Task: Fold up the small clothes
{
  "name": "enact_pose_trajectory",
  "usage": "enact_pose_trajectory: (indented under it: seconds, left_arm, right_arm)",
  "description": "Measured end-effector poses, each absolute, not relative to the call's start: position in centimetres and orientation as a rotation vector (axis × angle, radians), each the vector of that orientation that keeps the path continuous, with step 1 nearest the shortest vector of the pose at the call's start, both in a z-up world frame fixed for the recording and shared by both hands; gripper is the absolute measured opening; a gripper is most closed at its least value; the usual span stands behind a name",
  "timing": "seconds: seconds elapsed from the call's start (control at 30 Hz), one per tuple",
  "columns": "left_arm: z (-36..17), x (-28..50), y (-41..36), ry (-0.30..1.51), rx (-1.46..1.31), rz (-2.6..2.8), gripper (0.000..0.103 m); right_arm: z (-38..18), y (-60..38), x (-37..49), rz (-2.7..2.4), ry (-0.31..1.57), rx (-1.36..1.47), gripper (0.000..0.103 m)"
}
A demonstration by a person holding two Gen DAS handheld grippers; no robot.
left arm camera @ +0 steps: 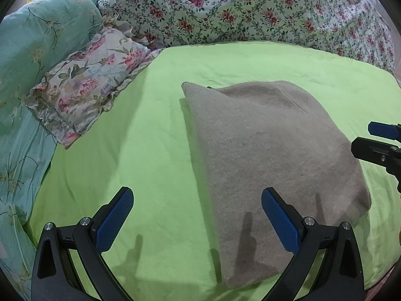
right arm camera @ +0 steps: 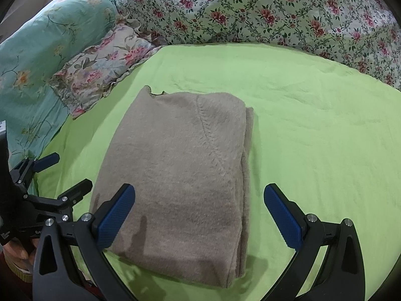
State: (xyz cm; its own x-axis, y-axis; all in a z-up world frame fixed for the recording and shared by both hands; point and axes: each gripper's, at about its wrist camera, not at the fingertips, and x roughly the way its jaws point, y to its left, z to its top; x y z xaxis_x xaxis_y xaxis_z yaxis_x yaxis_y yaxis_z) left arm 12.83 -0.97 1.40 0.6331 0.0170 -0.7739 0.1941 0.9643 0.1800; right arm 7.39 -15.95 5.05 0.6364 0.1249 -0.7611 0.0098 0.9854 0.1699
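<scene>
**Folded sweater on the green bed**

Blue gripper pads are seen closest to each camera, and both sets are spread wide apart with nothing between them. Nothing is held by the left gripper (left arm camera: 198,215). Its fingers hang over the near left edge of the grey-brown knitted sweater (left arm camera: 270,165), with one pad over the green sheet (left arm camera: 150,125) and one over the knit. Whether that pad touches the wool cannot be told. The right gripper (right arm camera: 199,215) is also held wide and holds nothing. It is placed over the near right part of the sweater, with one pad above the knit and the other above the bare sheet.

The sweater is laid in the middle of the green sheet on the bed. It is already folded into a thick block, and stacked layers can be seen along its right side in the right wrist view. The folding looks nearly done or done.

Trouble could still be caused. If only the top layer were pinched and lifted, the fold could be pulled open. If the soft sheet were grabbed along with the wool, the block could be dragged crooked. The loose layers on the right side could slide apart if they were pushed. A frilly flowered pillow (left arm camera: 87,82) is near the far left corner and could be bumped.
</scene>
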Motion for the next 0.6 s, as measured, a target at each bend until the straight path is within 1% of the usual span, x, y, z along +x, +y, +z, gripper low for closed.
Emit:
enact_pose_trajectory:
  seconds: [0.6]
  left_arm:
    - [2.6,13.4,0.1,0.850,0.249,-0.078,0.102]
  right_arm:
    - [4.8,-15.8,7.7,0.062,0.894,0.173,0.102]
